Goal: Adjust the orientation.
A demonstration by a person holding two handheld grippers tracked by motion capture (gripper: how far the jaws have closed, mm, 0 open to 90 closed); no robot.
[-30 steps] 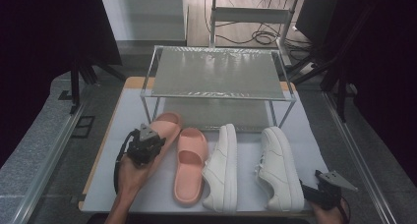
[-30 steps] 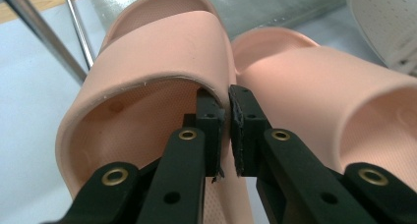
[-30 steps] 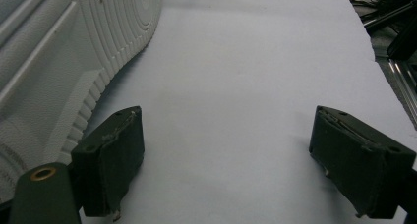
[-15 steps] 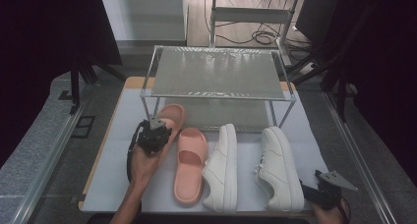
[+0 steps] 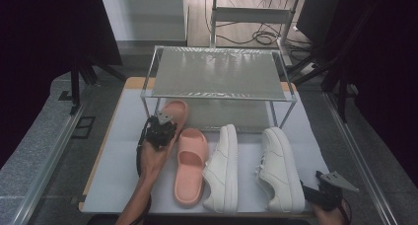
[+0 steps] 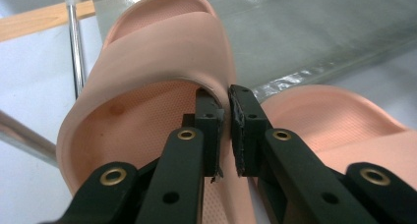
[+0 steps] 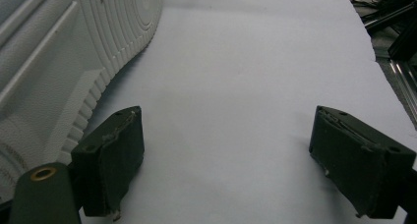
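The left slide (image 5: pixel 172 114) lies toward the tabletop's left edge, its toe pushed under the rack's (image 5: pixel 217 74) lower front left corner, beside the front left leg. The left gripper (image 6: pixel 226 111) is clamped on the strap's side edge, one jaw inside the slide and one outside. The second slide (image 5: pixel 190 166) lies just right of it, nearer the front edge, then two white sneakers (image 5: pixel 223 168) (image 5: pixel 281 168) side by side. The right gripper (image 7: pixel 226 150) sits at the front right corner of the white mat (image 5: pixel 123 151), jaws wide apart with nothing between them, next to the right sneaker's sole.
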